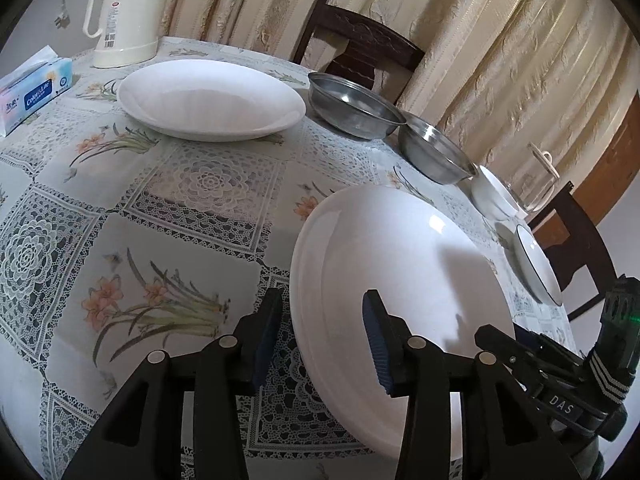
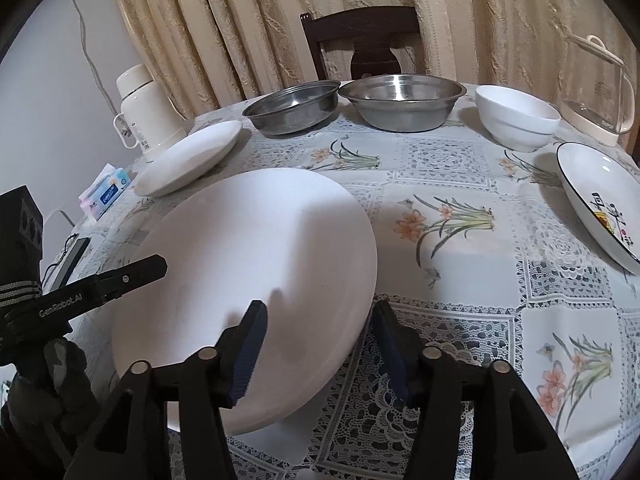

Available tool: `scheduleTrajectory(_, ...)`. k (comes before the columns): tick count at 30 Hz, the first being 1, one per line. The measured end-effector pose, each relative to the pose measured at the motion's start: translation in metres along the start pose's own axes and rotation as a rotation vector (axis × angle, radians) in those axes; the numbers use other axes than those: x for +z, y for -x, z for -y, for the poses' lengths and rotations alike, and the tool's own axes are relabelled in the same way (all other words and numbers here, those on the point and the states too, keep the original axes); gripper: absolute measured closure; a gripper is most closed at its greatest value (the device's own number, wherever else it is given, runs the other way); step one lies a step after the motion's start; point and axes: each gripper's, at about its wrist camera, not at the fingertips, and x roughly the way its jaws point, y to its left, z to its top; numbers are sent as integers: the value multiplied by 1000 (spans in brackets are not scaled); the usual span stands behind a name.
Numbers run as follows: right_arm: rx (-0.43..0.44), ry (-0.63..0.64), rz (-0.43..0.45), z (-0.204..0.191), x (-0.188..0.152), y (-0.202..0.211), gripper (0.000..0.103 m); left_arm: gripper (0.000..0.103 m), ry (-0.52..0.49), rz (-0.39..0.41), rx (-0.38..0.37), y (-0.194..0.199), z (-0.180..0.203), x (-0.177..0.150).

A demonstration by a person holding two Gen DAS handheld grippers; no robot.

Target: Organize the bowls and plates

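Currently, both grippers straddle opposite edges of the near white plate, which lies on the tablecloth at the front of the table.

Left gripper: fingers apart, one pad over the cloth outside the plate's left rim, the other pad over the plate's inner surface. No pad visibly presses the rim.

Right gripper: fingers apart, left pad over the plate's surface, right pad over the cloth beside the plate's right rim. Contact with the rim cannot be confirmed.

Each wrist view also shows the opposite gripper at the frame edge (dark body, striped strap).

Remaining tableware:
- A second white plate sits farther back on the left, near the cream thermos jug and the tissue pack.
- Two steel bowls stand side by side at the far edge, in front of a dark wooden chair.
- A white bowl stands right of the steel bowls.
- A black-rimmed plate with a printed motif lies at the right edge.
- A glass kettle stands behind it.

Beige curtains hang behind the table.
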Motion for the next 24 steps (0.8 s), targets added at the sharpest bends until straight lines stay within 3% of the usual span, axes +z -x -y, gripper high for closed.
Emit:
scheduleTrajectory(6, -4, -5, 7, 0, 0, 1, 40, 51, -12, -1, -10, 1, 3, 0)
scheduleTrajectory(24, 0, -18, 12, 1, 1, 3, 38, 50, -2, -1, -22, 0, 2, 1)
